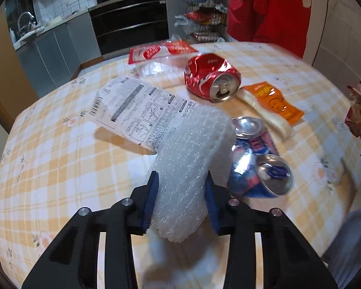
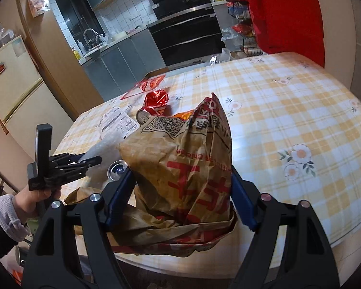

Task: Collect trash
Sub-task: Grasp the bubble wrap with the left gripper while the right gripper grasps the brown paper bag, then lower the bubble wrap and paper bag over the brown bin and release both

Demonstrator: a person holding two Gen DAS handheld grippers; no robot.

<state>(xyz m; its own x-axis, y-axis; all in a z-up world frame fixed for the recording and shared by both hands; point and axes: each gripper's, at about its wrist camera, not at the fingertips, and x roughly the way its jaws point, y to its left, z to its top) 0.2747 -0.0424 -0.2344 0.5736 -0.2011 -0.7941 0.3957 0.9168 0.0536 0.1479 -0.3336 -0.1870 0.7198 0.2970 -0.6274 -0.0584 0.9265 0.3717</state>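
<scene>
A strip of bubble wrap [image 1: 192,144] runs between the blue pads of my left gripper [image 1: 181,178], which is shut on it just above the yellow checked tablecloth [image 1: 60,168]. Beside it lie a crushed blue can [image 1: 257,163], a crushed red can [image 1: 211,79], an orange wrapper [image 1: 274,101], a white printed package [image 1: 137,110] and a red-and-clear wrapper [image 1: 156,53]. My right gripper [image 2: 181,172] is shut on a crumpled brown paper bag [image 2: 180,144] with red print, at the table's near edge. The right wrist view also shows the left gripper [image 2: 91,160] holding the bubble wrap [image 2: 103,148].
A person's hand [image 2: 31,200] holds the left tool. Beyond the table are a black oven [image 2: 187,31], grey kitchen cabinets [image 2: 122,62], a wire rack of snack packs [image 1: 204,12] and a hanging red garment [image 1: 264,7]. A cream fridge [image 2: 12,82] stands on the left.
</scene>
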